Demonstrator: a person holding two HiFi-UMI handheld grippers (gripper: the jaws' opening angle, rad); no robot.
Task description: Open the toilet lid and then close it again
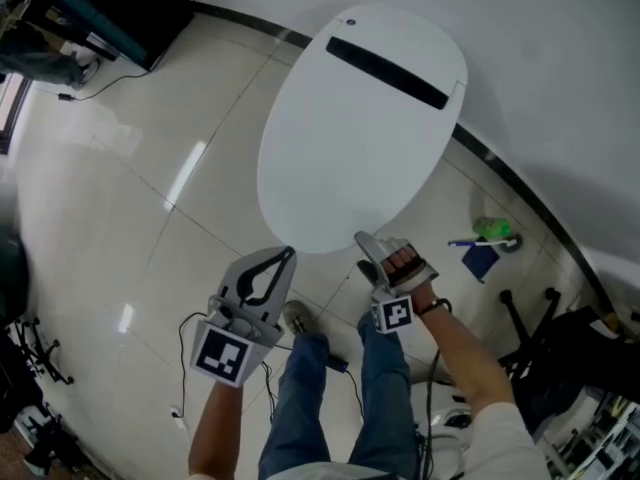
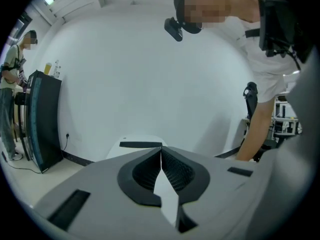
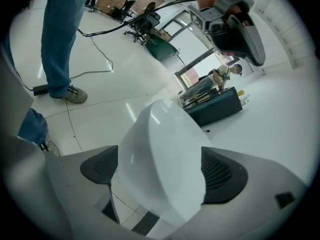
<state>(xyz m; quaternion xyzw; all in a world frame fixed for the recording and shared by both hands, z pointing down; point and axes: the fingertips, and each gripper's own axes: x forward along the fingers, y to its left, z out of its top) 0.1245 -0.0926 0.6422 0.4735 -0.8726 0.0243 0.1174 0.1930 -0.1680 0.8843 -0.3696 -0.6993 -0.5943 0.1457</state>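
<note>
The white toilet stands against the wall with its oval lid (image 1: 360,128) down flat. My right gripper (image 1: 386,251) hangs just off the lid's front edge, a little right of its tip. In the right gripper view its jaws (image 3: 160,161) stand wide open, and the toilet's rounded front (image 3: 165,154) fills the space beyond them; the pads do not press on it. My left gripper (image 1: 285,258) hovers left of the front edge, apart from the lid. Its tips (image 2: 161,150) meet with nothing between them, and the toilet (image 2: 141,144) shows beyond.
A green-and-blue brush set (image 1: 490,236) lies on the tiles right of the toilet. A black chair base (image 1: 530,318) and cables are at right, a dark cabinet (image 1: 110,8) at the far left. My legs in jeans (image 1: 300,398) stand just below the grippers.
</note>
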